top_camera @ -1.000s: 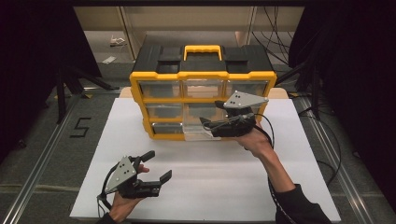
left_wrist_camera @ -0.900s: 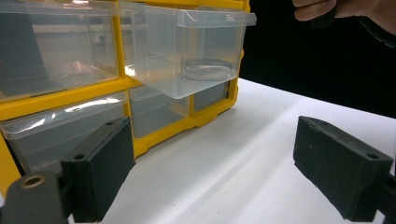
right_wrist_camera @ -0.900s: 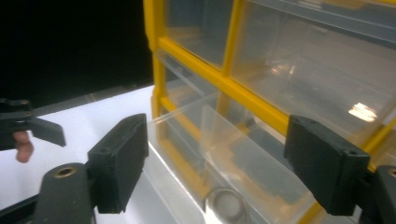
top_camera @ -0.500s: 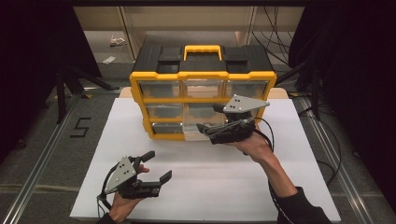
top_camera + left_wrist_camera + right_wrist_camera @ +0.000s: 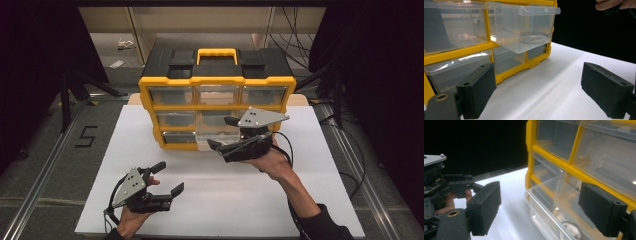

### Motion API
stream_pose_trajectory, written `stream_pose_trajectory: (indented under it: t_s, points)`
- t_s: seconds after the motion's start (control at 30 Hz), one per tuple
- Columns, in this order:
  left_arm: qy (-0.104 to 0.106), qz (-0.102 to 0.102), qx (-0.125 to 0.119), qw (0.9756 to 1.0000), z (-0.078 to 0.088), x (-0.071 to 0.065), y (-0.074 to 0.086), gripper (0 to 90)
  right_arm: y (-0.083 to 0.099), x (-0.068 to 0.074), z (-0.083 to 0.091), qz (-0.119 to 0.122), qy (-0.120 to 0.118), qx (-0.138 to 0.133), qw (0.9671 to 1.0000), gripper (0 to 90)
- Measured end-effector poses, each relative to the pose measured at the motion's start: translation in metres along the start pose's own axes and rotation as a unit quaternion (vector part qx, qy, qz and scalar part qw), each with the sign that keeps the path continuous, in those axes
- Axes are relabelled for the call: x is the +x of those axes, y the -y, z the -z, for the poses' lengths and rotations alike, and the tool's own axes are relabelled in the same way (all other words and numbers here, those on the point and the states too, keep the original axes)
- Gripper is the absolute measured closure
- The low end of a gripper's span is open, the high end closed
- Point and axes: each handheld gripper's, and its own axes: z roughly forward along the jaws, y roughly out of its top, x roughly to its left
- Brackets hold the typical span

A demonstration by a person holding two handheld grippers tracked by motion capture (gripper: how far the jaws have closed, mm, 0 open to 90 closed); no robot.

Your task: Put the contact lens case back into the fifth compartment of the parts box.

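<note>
The yellow organizer stands at the white board's far edge, 1 clear drawer pulled out. The right gripper hangs over it, jaws having just widened, empty. The left gripper rests apart, jaws spread.

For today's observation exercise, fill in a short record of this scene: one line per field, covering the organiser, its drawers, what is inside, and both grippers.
Organiser: yellow drawer cabinet with black top, standing on the white board
Open drawer: clear drawer in the bottom row, middle column, pulled out
Contents: a small round item; what it is cannot be told
Other drawers: pushed in
Right gripper: fingers open, over the open drawer, holding nothing
Left gripper: fingers open, near the board's front left, holding nothing
</note>
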Motion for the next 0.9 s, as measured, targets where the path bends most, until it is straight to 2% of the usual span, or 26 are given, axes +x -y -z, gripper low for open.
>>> stream_pose_trajectory:
  t_s: [0.4,0.9]
  points:
    - [0.0,-0.001,0.0,1.0,0.0,0.0,0.0,12.3,0.005,0.008,0.003,-0.006,-0.016,0.001,0.9998,18.7]
    - [-0.001,-0.001,0.0,1.0,0.0,0.0,0.0,12.3,0.014,0.014,0.003,-0.005,-0.025,0.015,0.9996,19.2]
